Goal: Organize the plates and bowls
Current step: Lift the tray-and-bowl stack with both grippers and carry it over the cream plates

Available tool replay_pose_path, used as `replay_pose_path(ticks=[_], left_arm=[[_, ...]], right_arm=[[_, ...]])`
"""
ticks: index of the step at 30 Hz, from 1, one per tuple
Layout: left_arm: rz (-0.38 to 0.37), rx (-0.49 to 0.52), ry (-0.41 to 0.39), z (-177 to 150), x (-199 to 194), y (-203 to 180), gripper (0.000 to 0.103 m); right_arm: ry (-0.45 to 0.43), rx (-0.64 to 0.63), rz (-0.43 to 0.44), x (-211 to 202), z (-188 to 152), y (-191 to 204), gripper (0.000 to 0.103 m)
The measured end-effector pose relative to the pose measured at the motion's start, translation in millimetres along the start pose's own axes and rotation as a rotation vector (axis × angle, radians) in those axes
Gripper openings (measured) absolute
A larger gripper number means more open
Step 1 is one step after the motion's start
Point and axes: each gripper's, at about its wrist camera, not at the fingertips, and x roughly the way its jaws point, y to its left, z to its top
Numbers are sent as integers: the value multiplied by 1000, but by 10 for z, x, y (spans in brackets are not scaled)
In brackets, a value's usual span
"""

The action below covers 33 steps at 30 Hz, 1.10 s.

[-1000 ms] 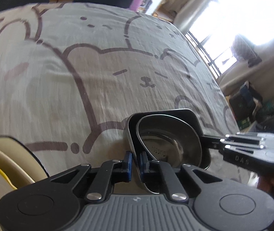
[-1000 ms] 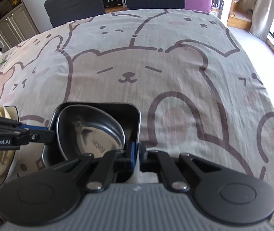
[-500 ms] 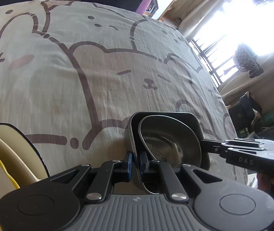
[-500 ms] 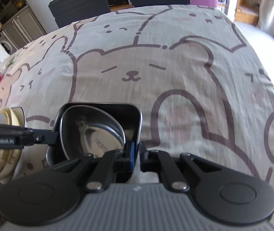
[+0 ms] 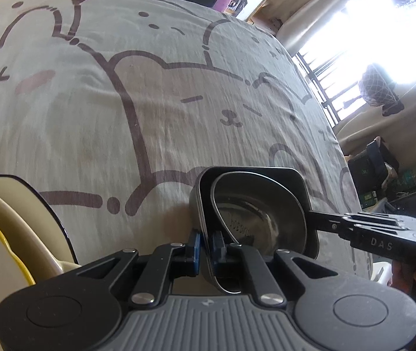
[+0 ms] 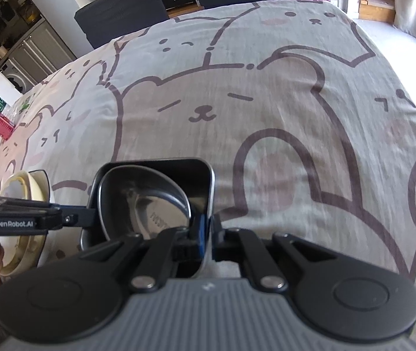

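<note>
Item: black square dish (image 5: 291, 180) with a steel bowl (image 5: 262, 218) nested inside it, the bowl tipped up on one side, not flat.

Place: on the bear-print cloth (image 5: 137, 108) of the table, close to the near edge. The stack of cream and yellow plates (image 5: 6, 228) sits just to its left, near the table's left corner.

Tools: left gripper (image 5: 206, 247) is closed tight on the dish's left wall, one pad (image 5: 195, 247) outside and one inside. Right gripper (image 6: 208, 234) is closed tight on the opposite wall in the same way. Both jaws stand almost fully together, with only the thin wall between them.

Change over the last second: very little. Both grips match the earlier views. The dish has not visibly shifted against the bear outlines on the cloth; only the view tilts slightly. Judged: a two-handed hold is set and the carry not yet begun, so the dish and bowl remain to be moved to their place.

Orientation: dish opens upward, roughly square, so no clear long axis. The grip line runs left to right along the near edge. The bowl's raised rim leans toward the left gripper.
</note>
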Motion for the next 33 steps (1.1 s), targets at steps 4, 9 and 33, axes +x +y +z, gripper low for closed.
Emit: replay_pose_path(ticks=[4, 9, 33], left_arm=[[-37, -17, -6, 19, -46, 9, 8], [-78, -43, -44, 59, -189, 6, 8], [-200, -168, -293, -202, -1691, 784, 8]], right_arm=[[-23, 33, 37, -92, -13, -54, 5], [-38, 56, 43, -159, -44, -101, 5], [-212, 63, 333, -547, -18, 774, 6]])
